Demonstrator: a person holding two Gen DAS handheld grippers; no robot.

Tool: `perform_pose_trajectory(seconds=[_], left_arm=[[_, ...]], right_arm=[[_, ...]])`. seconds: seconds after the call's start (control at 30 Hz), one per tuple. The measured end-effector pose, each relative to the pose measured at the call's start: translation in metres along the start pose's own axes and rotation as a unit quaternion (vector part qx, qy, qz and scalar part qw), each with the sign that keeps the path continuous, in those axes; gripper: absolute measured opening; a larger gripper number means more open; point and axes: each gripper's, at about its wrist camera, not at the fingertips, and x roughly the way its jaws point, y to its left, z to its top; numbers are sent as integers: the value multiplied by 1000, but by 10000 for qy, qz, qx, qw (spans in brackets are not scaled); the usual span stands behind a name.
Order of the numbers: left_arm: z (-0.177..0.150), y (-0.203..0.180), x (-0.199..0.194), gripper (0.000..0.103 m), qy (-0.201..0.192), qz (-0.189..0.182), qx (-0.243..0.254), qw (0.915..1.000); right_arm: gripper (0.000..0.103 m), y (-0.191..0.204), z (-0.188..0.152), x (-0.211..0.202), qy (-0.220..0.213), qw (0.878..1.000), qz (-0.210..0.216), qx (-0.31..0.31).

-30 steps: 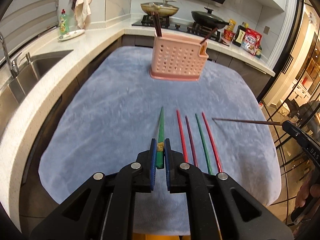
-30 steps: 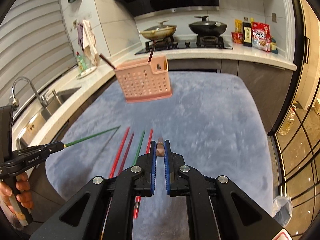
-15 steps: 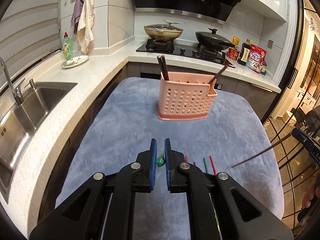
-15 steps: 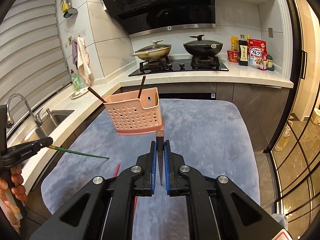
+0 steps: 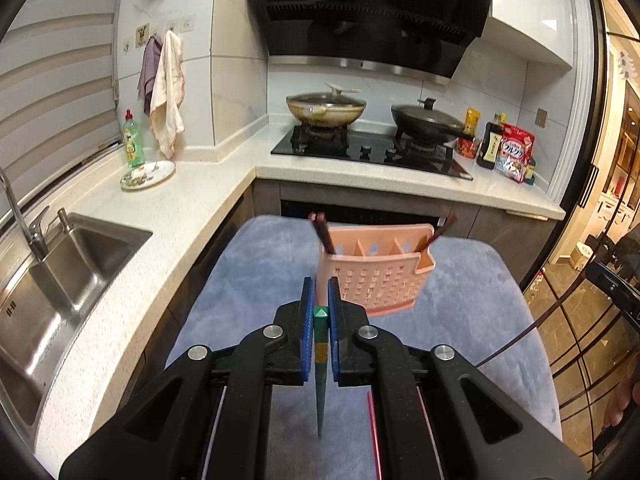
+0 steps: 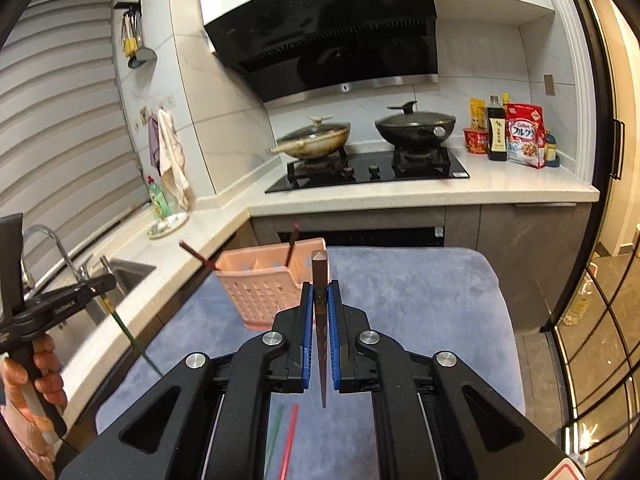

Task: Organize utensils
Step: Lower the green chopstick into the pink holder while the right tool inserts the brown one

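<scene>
Green chopstick [image 5: 320, 368] clamped upright, tip down, in the left tongs [image 5: 319, 300]; brown chopstick [image 6: 320, 320] likewise in the right tongs [image 6: 320, 300]; pink perforated utensil caddy [image 5: 376, 276] stands beyond, holding dark chopsticks [image 5: 322, 232].

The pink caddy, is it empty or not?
Not empty: the pink caddy already holds dark chopsticks at its left end and another at its right.

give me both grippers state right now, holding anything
Left gripper: closed on a green chopstick, tip pointing down.
Right gripper: closed on a brown chopstick, tip pointing down.
</scene>
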Motion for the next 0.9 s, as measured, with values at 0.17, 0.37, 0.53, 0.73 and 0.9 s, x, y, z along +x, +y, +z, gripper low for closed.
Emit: perform_pose_trajectory(seconds=[0.17, 0.37, 0.53, 0.73, 0.9], left_arm=[[38, -7, -1, 6, -364, -22, 32, 9993], [85, -14, -2, 6, -828, -84, -18, 9965], [124, -19, 7, 6, -1174, -90, -94, 9930], [155, -18, 26, 6, -1405, -88, -274, 9897], [159, -19, 48, 6, -1400, -64, -262, 9898]], right_arm=[[7, 8, 37, 15, -273, 9994, 199, 26], [7, 23, 81, 40, -570, 9973, 454, 92], [7, 30, 109, 61, -730, 9956, 568, 179], [7, 39, 123, 96, -664, 9963, 519, 162], [7, 43, 117, 124, -488, 9977, 455, 109]])
